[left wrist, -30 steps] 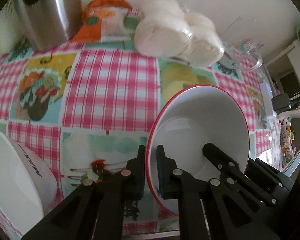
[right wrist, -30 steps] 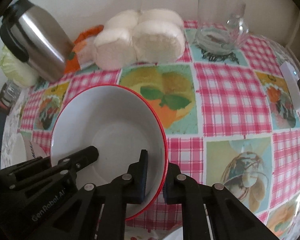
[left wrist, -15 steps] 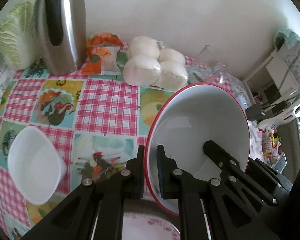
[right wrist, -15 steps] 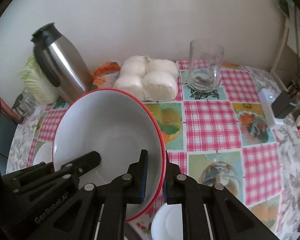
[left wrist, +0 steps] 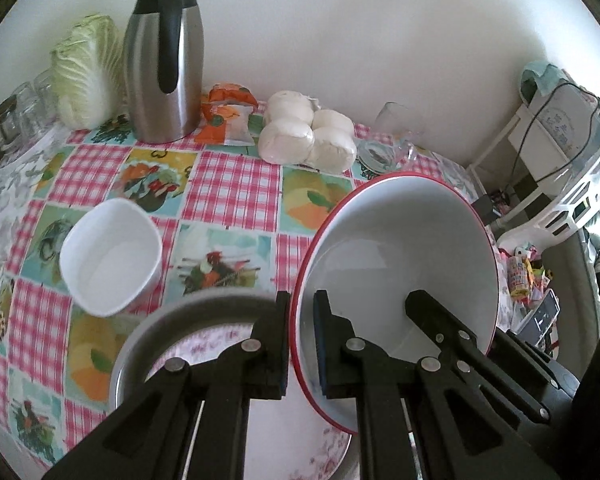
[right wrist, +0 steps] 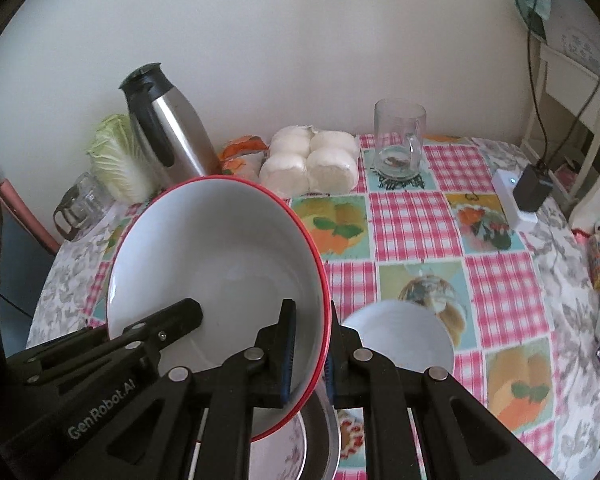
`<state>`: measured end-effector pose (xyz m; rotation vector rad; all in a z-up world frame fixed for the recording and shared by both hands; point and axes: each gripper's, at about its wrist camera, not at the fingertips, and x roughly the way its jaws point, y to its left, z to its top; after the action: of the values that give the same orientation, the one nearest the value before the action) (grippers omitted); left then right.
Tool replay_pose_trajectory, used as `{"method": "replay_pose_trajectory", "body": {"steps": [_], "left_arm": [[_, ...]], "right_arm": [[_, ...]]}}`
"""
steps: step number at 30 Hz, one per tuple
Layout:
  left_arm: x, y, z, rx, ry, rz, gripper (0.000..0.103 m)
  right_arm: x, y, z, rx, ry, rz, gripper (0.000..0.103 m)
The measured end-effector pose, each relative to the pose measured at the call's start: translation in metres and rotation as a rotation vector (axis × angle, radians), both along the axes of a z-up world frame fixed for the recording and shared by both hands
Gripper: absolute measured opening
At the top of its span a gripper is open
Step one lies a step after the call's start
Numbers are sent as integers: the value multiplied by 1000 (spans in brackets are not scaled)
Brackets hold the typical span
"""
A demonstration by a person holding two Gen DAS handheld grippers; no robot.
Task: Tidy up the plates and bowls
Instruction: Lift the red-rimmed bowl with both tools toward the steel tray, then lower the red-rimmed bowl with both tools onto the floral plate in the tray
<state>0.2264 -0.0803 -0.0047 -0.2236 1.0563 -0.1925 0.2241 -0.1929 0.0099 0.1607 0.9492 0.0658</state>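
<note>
A large white bowl with a red rim (left wrist: 400, 248) (right wrist: 219, 264) is held in the air by both grippers. My left gripper (left wrist: 302, 336) is shut on its left rim. My right gripper (right wrist: 310, 344) is shut on its right rim. Under the bowl lies a floral plate with a grey rim (left wrist: 187, 312) (right wrist: 320, 436). A white squarish bowl (left wrist: 111, 256) sits on the tablecloth to the left. A small white bowl (right wrist: 400, 336) sits to the right of the plate.
At the back stand a steel thermos jug (left wrist: 163, 56), a cabbage (left wrist: 87, 68), a bag of white buns (left wrist: 308, 136), a glass mug (right wrist: 400, 140) and a snack packet (left wrist: 227, 112). A white power strip (right wrist: 514, 196) lies at the right table edge.
Both grippers have lifted the red-rimmed bowl up and back from the table. The floral plate and the small white bowl have come into view beneath.
</note>
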Motion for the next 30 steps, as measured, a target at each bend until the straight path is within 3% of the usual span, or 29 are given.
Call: {"method": "replay_pose_trajectory", "body": {"steps": [16,30], "left_arm": [[-71,23,-29,18,-19,36,11],[-85,50,-51,7,19,55,12]], "right_arm": [[-61,18,-28,100,-17,-17,14],[-76,44,-53,115,19,-10,14]]}}
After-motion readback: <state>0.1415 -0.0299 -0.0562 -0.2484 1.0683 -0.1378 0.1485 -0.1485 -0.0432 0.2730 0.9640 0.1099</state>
